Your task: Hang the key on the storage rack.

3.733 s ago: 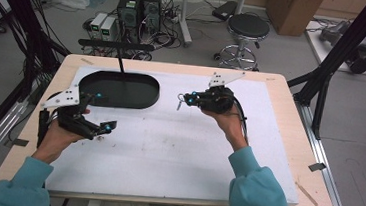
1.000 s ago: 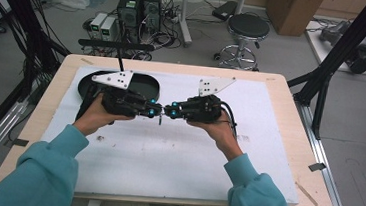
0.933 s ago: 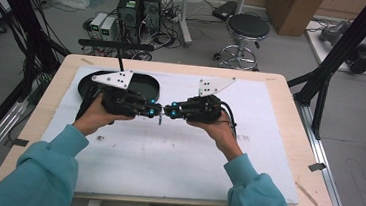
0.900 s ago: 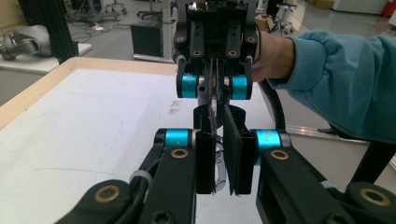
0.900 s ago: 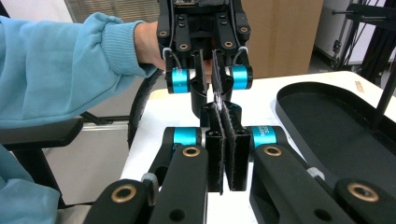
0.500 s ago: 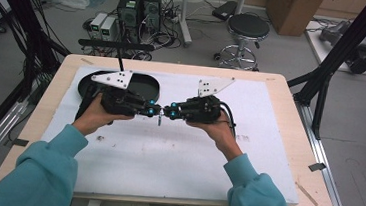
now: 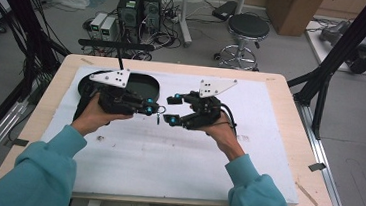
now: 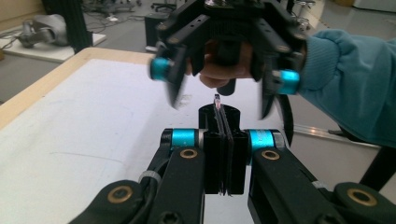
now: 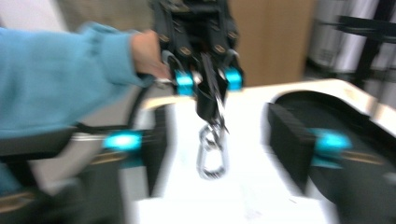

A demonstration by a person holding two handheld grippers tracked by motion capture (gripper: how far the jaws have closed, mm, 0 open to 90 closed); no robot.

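A small silver snap clasp (image 7: 158, 117) hangs over the middle of the white mat (image 7: 176, 157), pinched at its top by my left gripper (image 7: 156, 109), which is shut on it. In the right gripper view the clasp (image 9: 212, 156) dangles from the left gripper (image 9: 208, 100) straight ahead. My right gripper (image 7: 173, 109) faces it from the right, open, its jaws either side of the clasp without touching. In the left gripper view my own jaws (image 8: 219, 114) are pressed together on a thin piece, and the right gripper (image 8: 220, 105) stands wide open just beyond.
A dark oval tray (image 7: 145, 85) lies on the mat behind the left hand, and its rim (image 9: 327, 100) also appears in the right gripper view. The wooden table edge (image 7: 290, 117) runs along the right. A stool (image 7: 248, 26) and computer cases stand on the floor beyond.
The two hands came from apart to meet at mid-table. In the last half second the right gripper's jaws opened and let go of the clasp; the left keeps hold.
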